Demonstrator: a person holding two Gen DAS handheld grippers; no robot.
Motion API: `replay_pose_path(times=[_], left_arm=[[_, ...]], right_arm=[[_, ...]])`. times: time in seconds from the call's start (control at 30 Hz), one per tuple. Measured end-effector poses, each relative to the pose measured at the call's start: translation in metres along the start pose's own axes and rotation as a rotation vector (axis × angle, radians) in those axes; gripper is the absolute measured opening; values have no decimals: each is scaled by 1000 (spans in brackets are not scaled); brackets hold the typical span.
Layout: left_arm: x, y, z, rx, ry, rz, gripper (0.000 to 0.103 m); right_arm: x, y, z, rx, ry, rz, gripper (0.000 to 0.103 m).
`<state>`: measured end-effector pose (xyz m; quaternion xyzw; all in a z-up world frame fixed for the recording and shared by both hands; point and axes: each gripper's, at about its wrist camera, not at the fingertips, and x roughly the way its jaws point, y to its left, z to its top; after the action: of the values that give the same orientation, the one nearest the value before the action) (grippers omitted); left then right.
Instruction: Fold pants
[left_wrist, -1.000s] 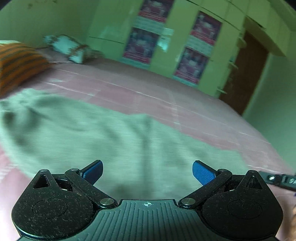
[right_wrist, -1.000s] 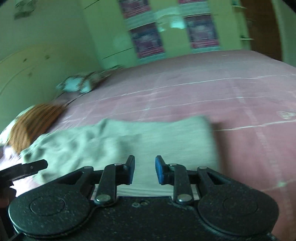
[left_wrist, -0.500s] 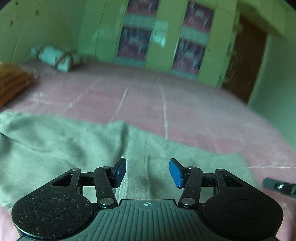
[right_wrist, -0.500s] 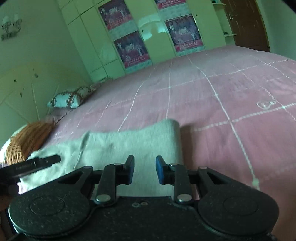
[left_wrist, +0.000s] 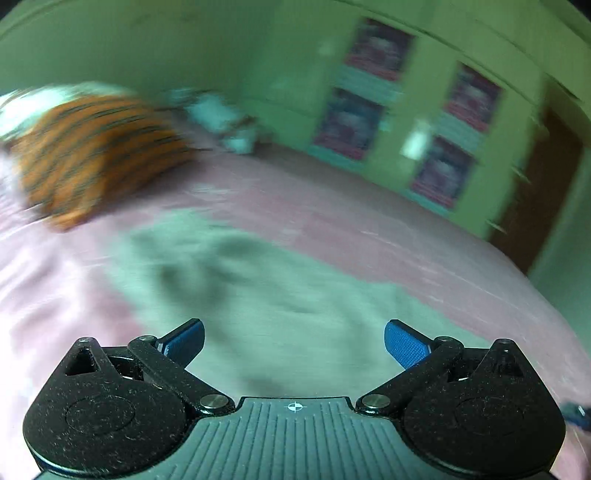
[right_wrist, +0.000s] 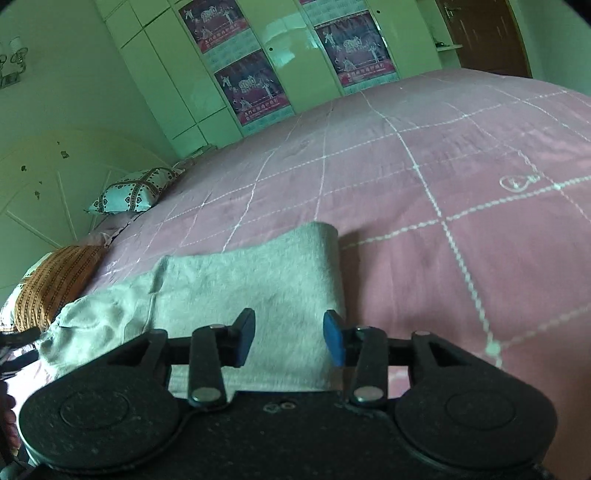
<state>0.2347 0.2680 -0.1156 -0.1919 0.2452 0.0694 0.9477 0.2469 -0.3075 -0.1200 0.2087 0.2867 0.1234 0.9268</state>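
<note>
Left wrist view: the frame is smeared by motion, so detail is limited. The left gripper (left_wrist: 293, 341) has its jaws spread wide, with nothing between the blue pads (left_wrist: 404, 347). The pants (left_wrist: 266, 291) lie on the pink bedsheet (left_wrist: 424, 251) directly ahead at 12 o'clock, grey-green, with soft wrinkles toward 11 o'clock. An orange striped cushion (left_wrist: 96, 155) sits at 10 o'clock, well apart from the cloth. Whether the pads touch the fabric cannot be told. The wide spread suggests readiness to take a thick bite of cloth — a judgement only.

Right wrist view: sharp. The right gripper (right_wrist: 289, 341) has its jaws partly apart, nothing clamped, poised above the pants (right_wrist: 258, 280). The cloth lies flat along the near edge of the bedsheet (right_wrist: 461, 184), with a rounded fold edge at 1 o'clock and a bunched, rumpled end at 9 o'clock. That end lies near the cushion (right_wrist: 55, 280). A patterned pillow (right_wrist: 136, 190) rests at 10 o'clock, well apart. A wardrobe (right_wrist: 288, 55) stands beyond the bed.

Assessment: one fold appears made, since the right-hand edge is doubled and rounded. The bunched end still needs smoothing — further folds remain. Each gripper sits over its own end, likely to lift both together.
</note>
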Motion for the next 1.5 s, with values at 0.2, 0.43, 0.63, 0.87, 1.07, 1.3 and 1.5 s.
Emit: replay_pose_path(times=[0.2, 0.43, 0.63, 0.87, 1.07, 1.3, 1.5], left_arm=[[61, 111, 2, -395, 87, -34, 68], [127, 160, 8, -613, 36, -214, 36], [108, 149, 10, -507, -57, -245, 36], [112, 169, -12, -492, 1, -219, 39], [59, 116, 13, -341, -92, -214, 38], [19, -12, 41, -36, -176, -263, 38], [18, -153, 25, 175, -169, -360, 38]], right_arm=[[11, 32, -5, -18, 38, 7, 34], [18, 73, -3, -77, 69, 8, 35], [55, 140, 1, -208, 100, 89, 35], [121, 196, -31, -407, 281, 16, 35], [48, 131, -1, -165, 81, 46, 40], [-17, 38, 12, 36, -25, -31, 40], [-56, -19, 11, 169, -97, -20, 40]])
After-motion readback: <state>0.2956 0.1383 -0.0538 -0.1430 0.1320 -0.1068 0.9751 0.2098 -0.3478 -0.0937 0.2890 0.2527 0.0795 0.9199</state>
